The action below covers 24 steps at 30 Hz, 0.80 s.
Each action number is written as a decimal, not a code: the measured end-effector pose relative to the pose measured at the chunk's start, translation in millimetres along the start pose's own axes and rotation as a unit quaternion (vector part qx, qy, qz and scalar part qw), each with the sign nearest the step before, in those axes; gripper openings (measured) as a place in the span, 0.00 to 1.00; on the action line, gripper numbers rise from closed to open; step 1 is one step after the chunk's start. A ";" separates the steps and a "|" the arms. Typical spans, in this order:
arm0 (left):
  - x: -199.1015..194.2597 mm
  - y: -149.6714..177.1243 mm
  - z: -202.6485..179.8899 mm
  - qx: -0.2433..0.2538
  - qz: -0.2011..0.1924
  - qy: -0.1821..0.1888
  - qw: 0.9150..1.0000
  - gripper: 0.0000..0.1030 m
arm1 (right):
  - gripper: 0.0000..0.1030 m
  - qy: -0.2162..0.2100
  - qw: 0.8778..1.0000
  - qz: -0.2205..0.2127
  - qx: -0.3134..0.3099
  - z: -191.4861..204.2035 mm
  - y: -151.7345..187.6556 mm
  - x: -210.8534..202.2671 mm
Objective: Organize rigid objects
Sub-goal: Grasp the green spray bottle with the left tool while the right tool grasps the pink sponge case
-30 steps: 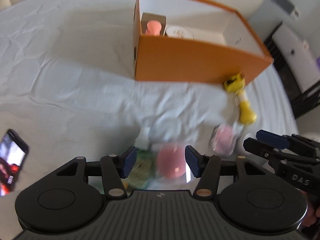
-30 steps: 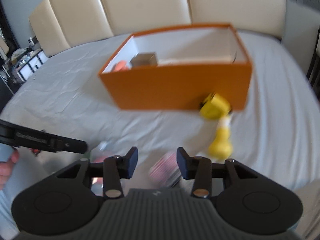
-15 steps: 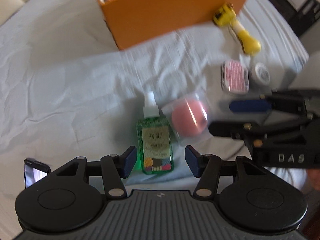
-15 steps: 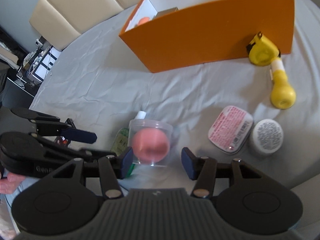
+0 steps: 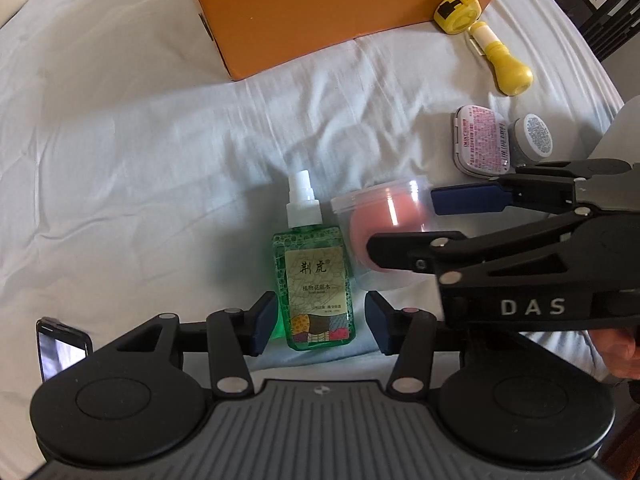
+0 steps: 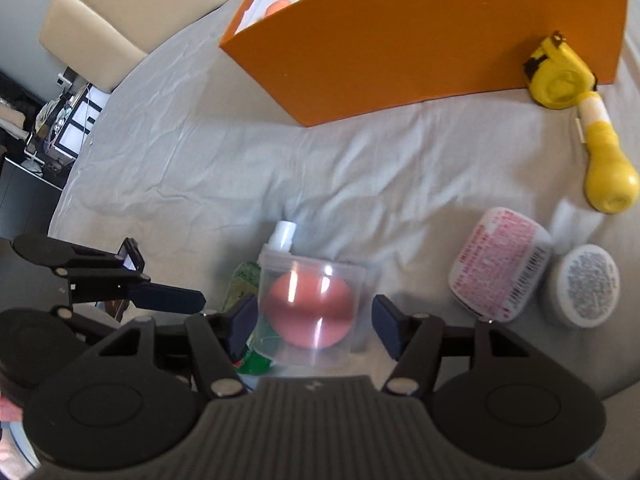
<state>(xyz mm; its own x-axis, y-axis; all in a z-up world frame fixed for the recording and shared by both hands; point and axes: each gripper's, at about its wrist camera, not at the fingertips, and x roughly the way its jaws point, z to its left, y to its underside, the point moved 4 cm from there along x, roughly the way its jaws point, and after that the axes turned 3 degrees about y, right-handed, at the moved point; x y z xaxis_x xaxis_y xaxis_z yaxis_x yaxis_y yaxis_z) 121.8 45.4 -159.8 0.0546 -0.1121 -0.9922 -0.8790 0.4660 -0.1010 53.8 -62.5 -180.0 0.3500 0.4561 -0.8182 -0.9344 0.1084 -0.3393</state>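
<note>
On the pale sheet [image 5: 120, 160], going from left to right, a phone [image 5: 60, 346] lies at the far left edge in the left wrist view. Next comes the green spray bottle [image 5: 312, 280], lying flat with its white nozzle toward the orange box [image 5: 340, 4]. The left gripper [image 5: 314, 328] points down over the bottle's lower end; its jaws have just been closing, and the bottle now sits between the blue pads, yet a sliver of gap shows on each side, so the claw reads as unclenched and not yet holding. A second ago that view was blurred and showed the box farther off; now the bottle is sharp and centred.

Just right of the bottle, touching it or nearly so, sits the clear tub with the pink sponge [image 6: 308, 308]. The right gripper [image 6: 314, 330] straddles it; its jaws have just been opening, and sheet shows between the tub and the right pad, so it is released too. Half a second ago the tub lay ahead of these fingers; now it is between them.

Further right lie the pink-labelled tin [image 6: 500, 264] and the small round jar [image 6: 584, 286], touching, then the yellow bulb-shaped tool [image 6: 600, 168] and the yellow tape measure [image 6: 560, 76] against the box wall.

Both hands seem lined up for a pick, so a double grasp and a carry to the box look next.
</note>
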 end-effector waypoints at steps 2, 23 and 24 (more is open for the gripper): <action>2.3 -1.9 -0.9 0.000 0.002 -0.001 1.000 0.57 | 0.60 -0.003 1.000 0.001 0.000 0.3 -0.9 3.4; 36.3 -27.9 2.0 0.010 0.067 -0.031 0.997 0.68 | 0.58 0.020 0.999 -0.002 -0.027 -40.6 9.5 -28.0; 38.5 -28.3 3.4 0.010 0.069 -0.033 0.997 0.65 | 0.58 0.017 0.999 -0.004 -0.027 -41.8 10.0 -27.8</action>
<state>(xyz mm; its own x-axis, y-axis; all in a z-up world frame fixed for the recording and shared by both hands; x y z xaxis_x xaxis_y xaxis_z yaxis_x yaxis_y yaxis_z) 150.4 30.9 -195.3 -0.0353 0.0115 -0.9993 -0.8707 0.4905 0.0364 37.4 -111.0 -180.1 0.3602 0.4249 -0.8305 -0.9271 0.0639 -0.3694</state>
